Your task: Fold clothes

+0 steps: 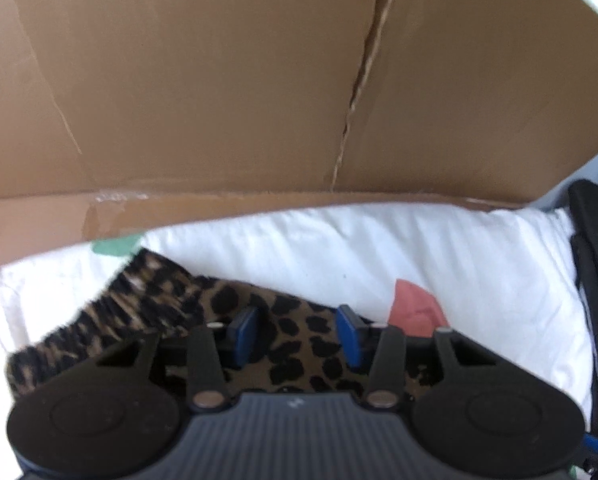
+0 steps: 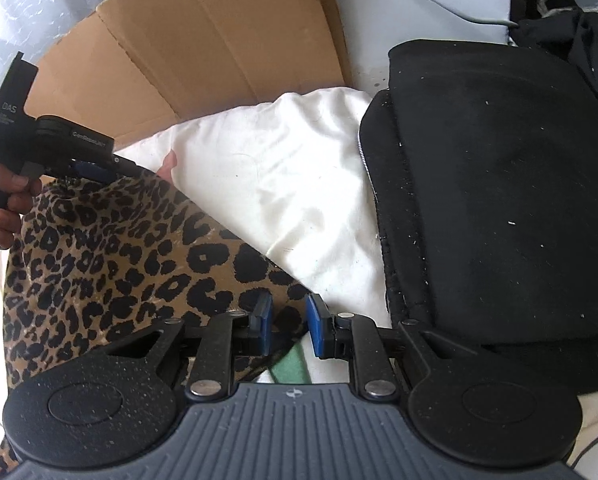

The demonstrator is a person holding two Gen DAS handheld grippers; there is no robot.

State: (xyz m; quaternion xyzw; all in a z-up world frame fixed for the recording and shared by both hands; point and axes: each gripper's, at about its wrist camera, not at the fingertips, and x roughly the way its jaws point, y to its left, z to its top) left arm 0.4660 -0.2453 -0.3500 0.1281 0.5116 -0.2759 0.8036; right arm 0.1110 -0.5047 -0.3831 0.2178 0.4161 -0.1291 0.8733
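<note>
A leopard-print garment [image 2: 111,248] lies spread on a white sheet [image 2: 283,184]. In the left wrist view the garment [image 1: 203,312] lies under and between the blue pads of my left gripper [image 1: 297,334], whose jaws stand wide apart just above the cloth. The left gripper also shows in the right wrist view [image 2: 99,168], at the garment's far edge, held by a hand. My right gripper [image 2: 289,326] is open, its jaws a little apart over the garment's near corner, with cloth between the pads.
A brown cardboard sheet [image 1: 259,80] stands behind the bed, also in the right wrist view [image 2: 203,48]. A black padded bag [image 2: 499,200] lies on the right. The sheet has a red patch [image 1: 415,306] and a green patch [image 1: 115,246].
</note>
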